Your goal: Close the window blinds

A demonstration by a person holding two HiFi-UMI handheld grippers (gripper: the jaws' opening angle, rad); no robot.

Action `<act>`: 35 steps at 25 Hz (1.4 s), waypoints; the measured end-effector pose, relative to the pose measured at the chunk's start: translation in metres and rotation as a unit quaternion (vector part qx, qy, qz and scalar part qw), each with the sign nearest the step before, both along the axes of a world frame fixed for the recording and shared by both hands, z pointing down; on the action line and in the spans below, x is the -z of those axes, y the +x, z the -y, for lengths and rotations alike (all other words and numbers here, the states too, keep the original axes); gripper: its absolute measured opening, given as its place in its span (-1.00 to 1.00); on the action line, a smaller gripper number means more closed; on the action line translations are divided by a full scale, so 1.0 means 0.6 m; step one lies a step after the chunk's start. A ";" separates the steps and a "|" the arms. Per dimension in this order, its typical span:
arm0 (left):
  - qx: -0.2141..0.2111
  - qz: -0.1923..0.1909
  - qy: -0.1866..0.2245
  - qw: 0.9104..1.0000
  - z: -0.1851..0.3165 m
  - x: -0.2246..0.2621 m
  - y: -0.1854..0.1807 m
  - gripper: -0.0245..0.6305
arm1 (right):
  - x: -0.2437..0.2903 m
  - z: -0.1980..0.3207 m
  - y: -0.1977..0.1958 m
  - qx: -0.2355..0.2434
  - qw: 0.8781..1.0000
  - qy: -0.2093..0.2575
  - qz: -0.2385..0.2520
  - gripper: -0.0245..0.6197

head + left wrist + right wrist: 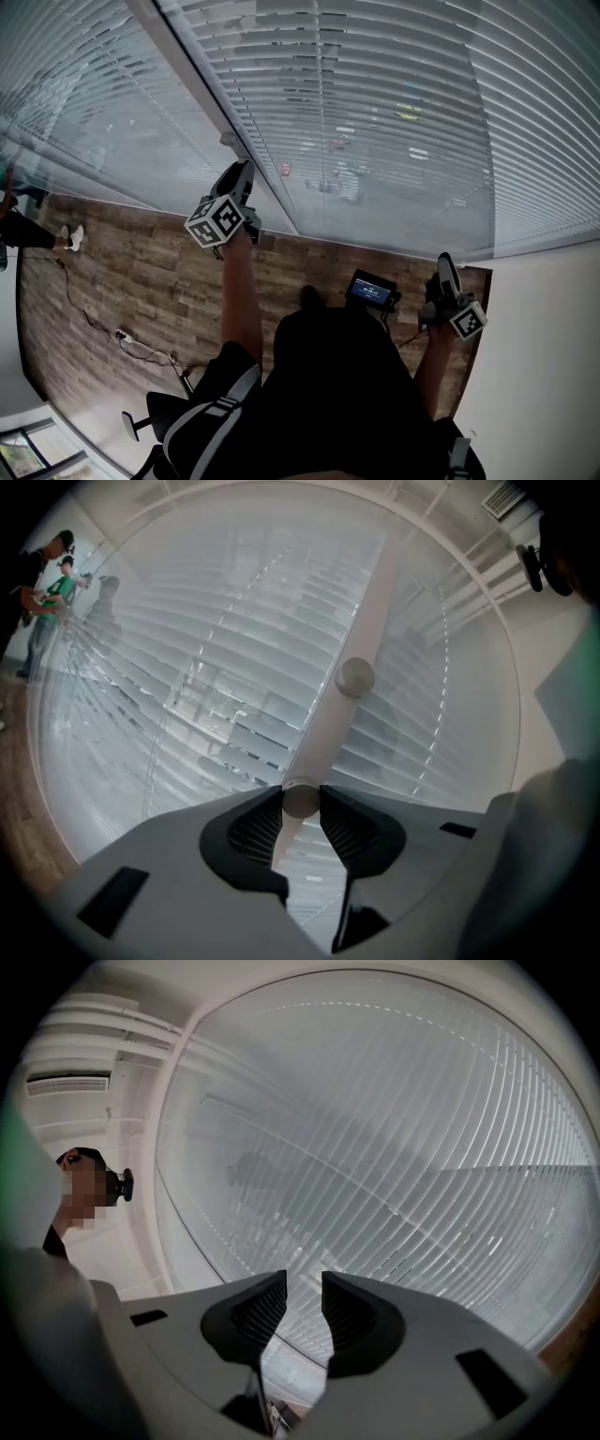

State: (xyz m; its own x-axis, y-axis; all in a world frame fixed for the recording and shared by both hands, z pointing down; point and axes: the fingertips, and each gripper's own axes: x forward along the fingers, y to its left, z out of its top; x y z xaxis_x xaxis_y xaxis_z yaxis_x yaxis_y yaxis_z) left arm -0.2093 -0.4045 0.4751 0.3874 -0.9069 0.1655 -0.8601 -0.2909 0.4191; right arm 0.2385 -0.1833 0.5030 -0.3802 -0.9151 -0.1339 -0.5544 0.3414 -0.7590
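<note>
White slatted blinds (403, 103) cover two windows, and the street shows through the slats. A white frame post (211, 98) with a small knob (228, 139) divides them. My left gripper (239, 178) is raised against this post. In the left gripper view its pads (267, 822) press on the round white end of a blind wand (300, 801), with the post (361, 621) and knob (354, 677) behind. My right gripper (448, 272) hangs lower, near the right wall. It stands open with nothing between its fingers (262, 1312) and faces the blinds (403, 1147).
Below lies a wood floor (141, 281) with a loose cable (131, 345) and a chair (155, 417) at the lower left. A small device with a lit screen (372, 289) sits at my front. A white wall (544, 356) stands at the right. A person (47, 583) stands far left.
</note>
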 end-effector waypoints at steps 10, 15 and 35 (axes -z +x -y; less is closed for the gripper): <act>0.003 0.225 0.047 0.973 -0.008 -0.004 0.010 -0.40 | -0.007 -0.007 0.005 -0.003 1.000 -0.002 0.009 -0.54; 0.010 0.330 0.067 0.942 -0.005 -0.010 0.008 -0.40 | -0.009 -0.008 0.007 -0.005 1.000 -0.006 0.008 -0.54; 0.012 0.338 0.046 0.940 0.002 -0.009 0.010 -0.51 | -0.002 -0.009 0.005 -0.004 1.000 -0.003 0.005 -0.54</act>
